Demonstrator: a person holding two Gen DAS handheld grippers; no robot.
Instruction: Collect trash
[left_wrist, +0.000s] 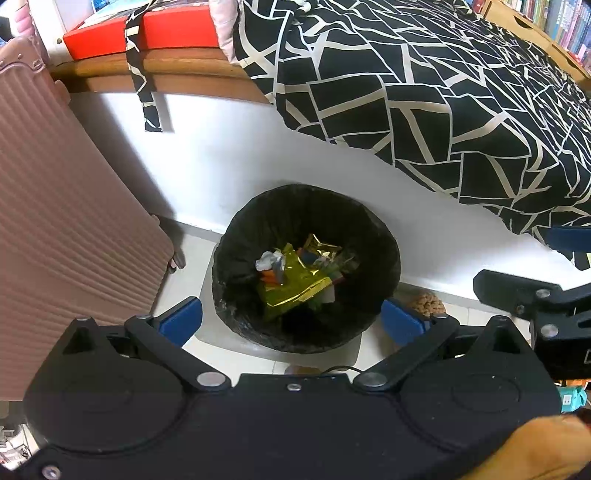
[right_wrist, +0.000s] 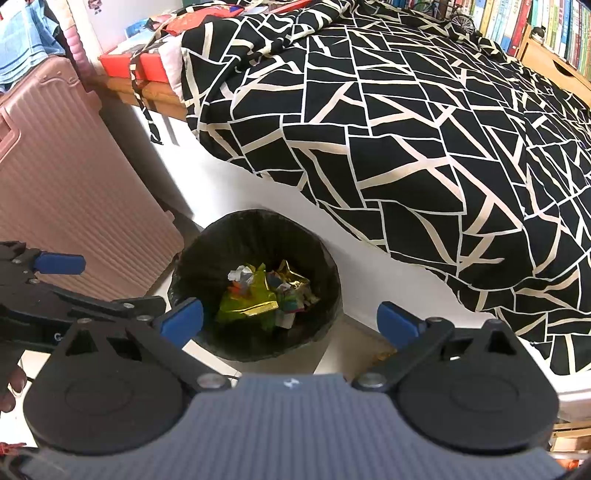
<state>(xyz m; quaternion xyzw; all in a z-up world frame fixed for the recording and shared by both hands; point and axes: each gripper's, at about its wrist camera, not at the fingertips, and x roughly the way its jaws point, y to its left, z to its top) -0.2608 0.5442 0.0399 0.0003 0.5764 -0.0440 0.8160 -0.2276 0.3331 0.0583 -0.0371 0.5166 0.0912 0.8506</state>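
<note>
At the far left of the floor, a pink ribbed suitcase stands upright against the white side of the bed. Just right of it, on the bed's wooden ledge, lies a red box with a patterned strap hanging down over it. Below, on the pale floor close to the bed's side, sits a round trash bin lined with a black bag. Inside it lies the trash: crumpled gold and green foil wrappers, a grey-white wad and small coloured scraps. The left claw hovers over the near rim of the bin, its blue fingertips spread wide and nothing between them. The right claw hangs beside it, likewise released and empty, its blue pads far apart above the bin. Farther right, a black quilt with cream lines drapes over the bed's edge. At the bed's far right corner, a shelf of books stands behind it.
</note>
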